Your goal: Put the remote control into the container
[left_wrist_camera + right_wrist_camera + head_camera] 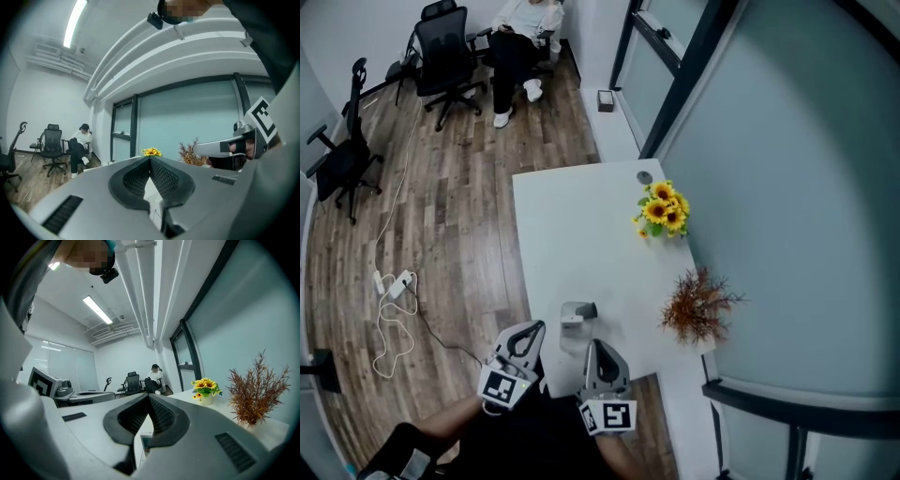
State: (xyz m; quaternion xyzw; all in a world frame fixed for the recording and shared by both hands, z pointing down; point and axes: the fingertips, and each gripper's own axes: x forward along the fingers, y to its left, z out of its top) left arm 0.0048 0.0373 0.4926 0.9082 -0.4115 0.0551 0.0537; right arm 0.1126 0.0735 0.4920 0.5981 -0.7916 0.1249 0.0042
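Left gripper (536, 327): jaws together, empty.
Right gripper (597, 344): jaws together, empty.
Remote control (580, 312): 11 o'clock of right gripper, at container (575, 337).

The left hand-held gripper (536, 330) and the right hand-held gripper (594, 347) are held side by side, low and close in front of the person's body. They are near each other but apart. Both point forward and their tips lean slightly toward one another. On each, the jaws are pressed together with nothing between them. The left marker cube (502, 386) and the right marker cube (608, 415) sit at the ends nearest the body. The left forearm (441, 427) comes in from the lower left.
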